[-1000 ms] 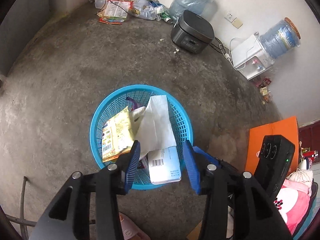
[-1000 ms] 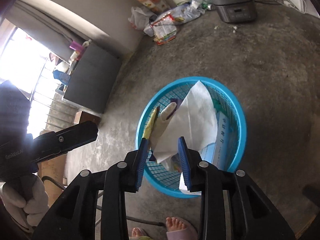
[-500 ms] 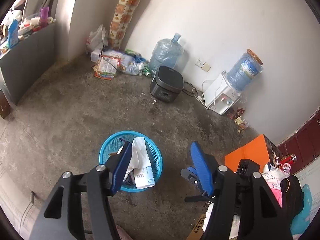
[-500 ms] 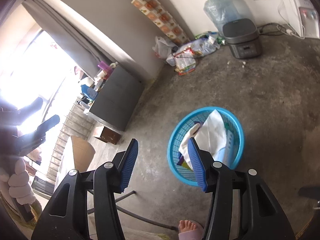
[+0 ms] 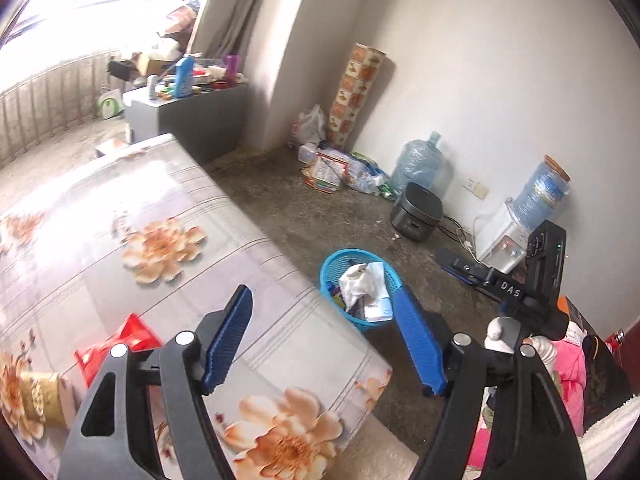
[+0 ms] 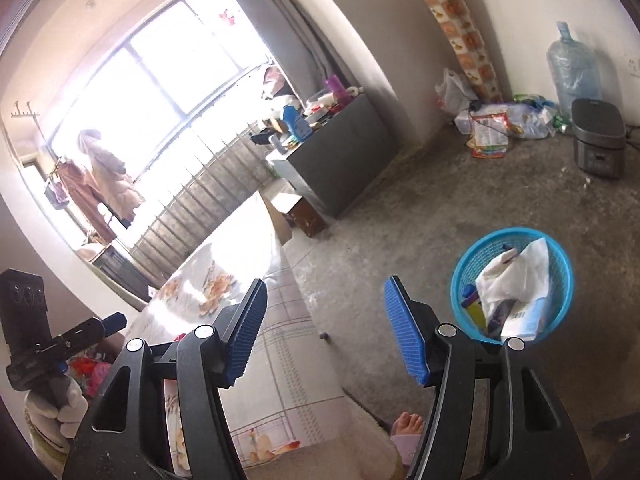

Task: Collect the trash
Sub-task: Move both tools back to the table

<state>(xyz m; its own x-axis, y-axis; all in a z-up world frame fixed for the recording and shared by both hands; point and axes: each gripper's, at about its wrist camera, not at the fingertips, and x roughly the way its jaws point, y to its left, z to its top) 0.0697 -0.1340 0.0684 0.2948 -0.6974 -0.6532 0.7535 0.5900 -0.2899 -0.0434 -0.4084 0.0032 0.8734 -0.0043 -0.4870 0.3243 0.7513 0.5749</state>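
My two wrist cams look down-forward from above table; both share blue basket, distant.

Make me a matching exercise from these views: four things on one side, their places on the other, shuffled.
Things:
1. red wrapper
2. white tissue
3. rice cooker
4. blue detergent bottle

Places:
A. on the floor by the wall
B. in the blue basket
C. on the flowered tablecloth
D. on the grey cabinet

Pairs: 1-C, 2-B, 3-A, 4-D
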